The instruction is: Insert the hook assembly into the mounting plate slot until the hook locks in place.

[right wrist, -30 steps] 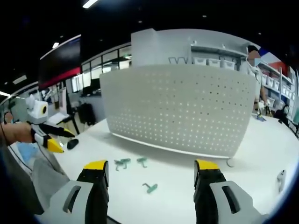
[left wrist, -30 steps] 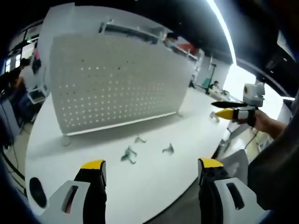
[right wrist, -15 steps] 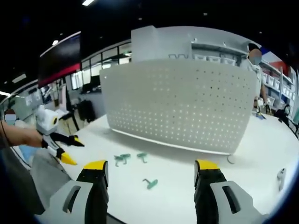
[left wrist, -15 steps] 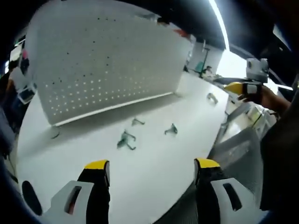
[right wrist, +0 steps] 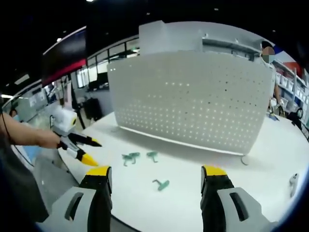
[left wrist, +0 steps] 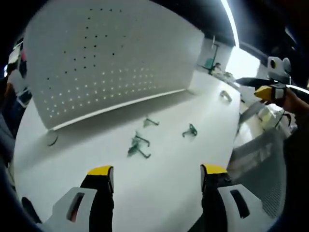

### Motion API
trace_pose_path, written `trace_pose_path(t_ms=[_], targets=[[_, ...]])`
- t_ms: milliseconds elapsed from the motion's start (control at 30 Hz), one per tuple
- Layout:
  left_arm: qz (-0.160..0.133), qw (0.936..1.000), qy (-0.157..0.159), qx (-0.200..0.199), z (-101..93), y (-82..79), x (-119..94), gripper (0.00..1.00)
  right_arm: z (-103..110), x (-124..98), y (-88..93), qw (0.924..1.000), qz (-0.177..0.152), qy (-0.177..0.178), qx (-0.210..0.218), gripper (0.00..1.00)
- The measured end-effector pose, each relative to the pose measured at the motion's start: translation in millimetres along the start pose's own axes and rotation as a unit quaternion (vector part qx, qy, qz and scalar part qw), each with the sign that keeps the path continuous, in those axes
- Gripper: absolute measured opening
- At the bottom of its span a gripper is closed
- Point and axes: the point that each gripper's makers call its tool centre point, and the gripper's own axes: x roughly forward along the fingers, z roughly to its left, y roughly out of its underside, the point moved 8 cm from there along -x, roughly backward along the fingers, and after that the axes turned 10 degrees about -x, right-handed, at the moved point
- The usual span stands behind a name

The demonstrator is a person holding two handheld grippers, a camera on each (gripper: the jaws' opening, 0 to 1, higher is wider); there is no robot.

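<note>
A white perforated mounting plate [left wrist: 111, 63] stands upright on the white table [left wrist: 159, 193]. In front of it lie three small green hook parts [left wrist: 137, 146], [left wrist: 150, 122], [left wrist: 190, 130]. In the right gripper view the same plate [right wrist: 193, 101] rises behind the hooks [right wrist: 129, 158], [right wrist: 152, 155], [right wrist: 161, 184]. My left gripper [left wrist: 157, 174] is open over the table's near part, short of the hooks and holding nothing; it is also seen held in a hand at the table's left edge [right wrist: 92, 152]. My right gripper [right wrist: 157, 171] is open and empty too, off the table's right side [left wrist: 256, 87].
A small grey item [right wrist: 293, 182] lies near the table's right end. The plate rests on round feet [right wrist: 245, 160]. A dark object [left wrist: 26, 208] sits at the table's near left corner. A grey mesh chair [left wrist: 260, 164] stands beside the table. A person [right wrist: 270, 63] stands behind the plate.
Both cameras have moved nearer the table and plate. The left gripper has come in over the table edge towards the hooks. The hooks lie where they were.
</note>
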Motion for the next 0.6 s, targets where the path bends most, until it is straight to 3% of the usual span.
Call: trace_pose_path(t_ms=[333, 400, 600], targets=[[0.019, 0.9993, 0.018, 0.025, 1.5, -5.5, 32.7, 0.69, -0.4, 5.8, 7.0, 0.9999, 0.016, -0.006, 0.000, 0.75], [0.025, 0.9995, 0.019, 0.002, 4.9, -6.4, 41.1, 0.67, 0.0, 7.2, 8.7, 0.9998, 0.018, -0.005, 0.005, 0.75], [0.026, 0.9995, 0.020, -0.004, 5.0, -8.5, 53.8, 0.66, 1.9, 7.3, 13.1, 0.9996, 0.026, -0.007, 0.007, 0.75]])
